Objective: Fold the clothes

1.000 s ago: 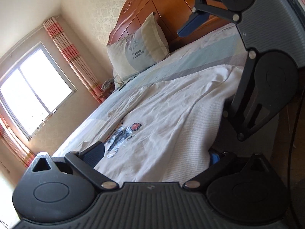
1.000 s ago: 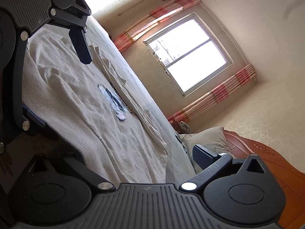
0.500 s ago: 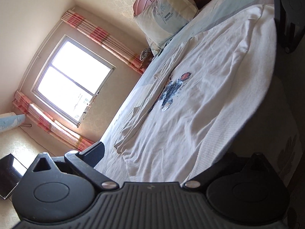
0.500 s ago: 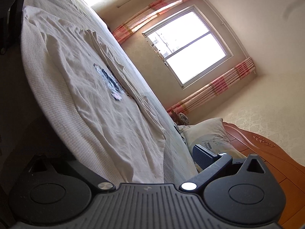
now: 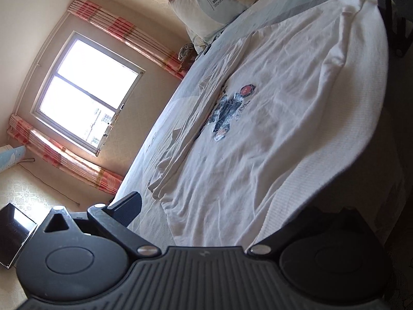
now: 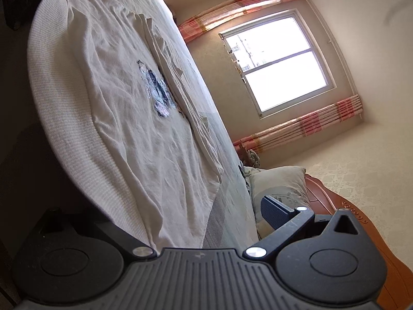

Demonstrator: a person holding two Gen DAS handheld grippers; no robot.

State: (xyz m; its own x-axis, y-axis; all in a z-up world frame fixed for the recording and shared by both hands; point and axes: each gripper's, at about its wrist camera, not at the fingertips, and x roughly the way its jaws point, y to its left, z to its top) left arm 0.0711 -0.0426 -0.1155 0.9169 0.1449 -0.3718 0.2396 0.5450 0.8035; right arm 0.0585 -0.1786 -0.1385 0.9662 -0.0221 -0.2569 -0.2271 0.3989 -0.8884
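Note:
A white T-shirt with a dark printed graphic lies flat on the bed, its far side folded inward in a long ridge. My left gripper hovers open at the shirt end away from the pillow; one finger shows and the other is lost in shadow below the bed edge. In the right wrist view the same T-shirt stretches away. My right gripper is open at the pillow end, one finger showing. Neither gripper holds cloth.
A white knit cover runs along the near bed edge under the shirt. A pillow leans on the wooden headboard. A window with striped curtains is beyond the bed. The right gripper's dark body shows at the top right.
Both grippers have drawn apart along the near bed edge, the left away from the pillow, the right toward it. Each has almost left the other's view. The shirt has not moved.

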